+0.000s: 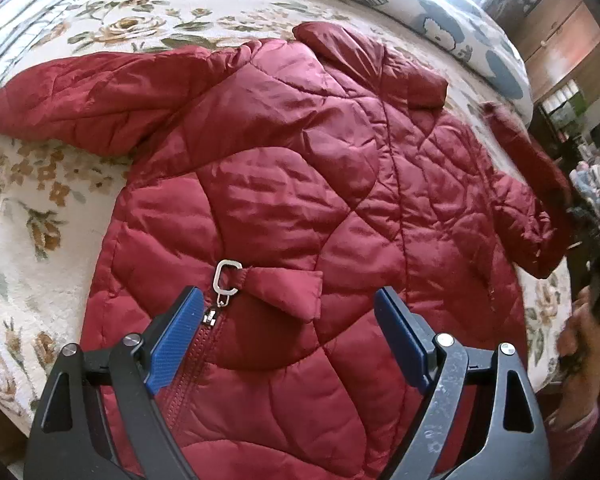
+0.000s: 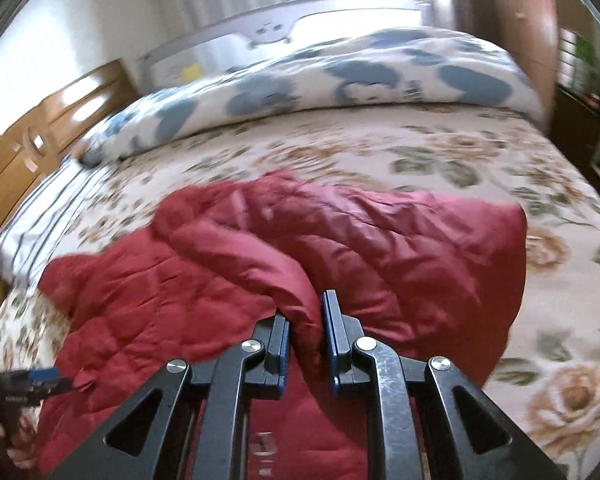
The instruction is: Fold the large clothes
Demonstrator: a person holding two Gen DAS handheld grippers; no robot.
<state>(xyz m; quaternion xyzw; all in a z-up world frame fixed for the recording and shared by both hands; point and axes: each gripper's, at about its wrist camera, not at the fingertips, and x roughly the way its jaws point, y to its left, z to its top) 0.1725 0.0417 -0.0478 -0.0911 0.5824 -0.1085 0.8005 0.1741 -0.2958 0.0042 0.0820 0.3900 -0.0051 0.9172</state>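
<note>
A red quilted jacket (image 1: 292,168) lies spread on a floral bedspread (image 1: 40,216), with one sleeve (image 1: 84,96) stretched out at the upper left. My left gripper (image 1: 288,300) hovers open above its lower front, blue pads wide apart over the zipper pull (image 1: 226,280) and a small tab. In the right wrist view my right gripper (image 2: 306,308) is shut on a fold of the jacket's sleeve (image 2: 260,264), lifted and drawn across the jacket body (image 2: 400,248). That sleeve appears blurred at the right edge of the left wrist view. The left gripper (image 2: 36,380) shows at the far left.
A blue-and-white duvet (image 2: 340,76) is piled at the head of the bed. Wooden furniture (image 2: 32,140) stands at the left, a wooden cabinet (image 1: 560,32) beyond the bed. A person's hand (image 1: 580,336) shows at the right edge. The bed's edge (image 1: 4,404) runs below the jacket hem.
</note>
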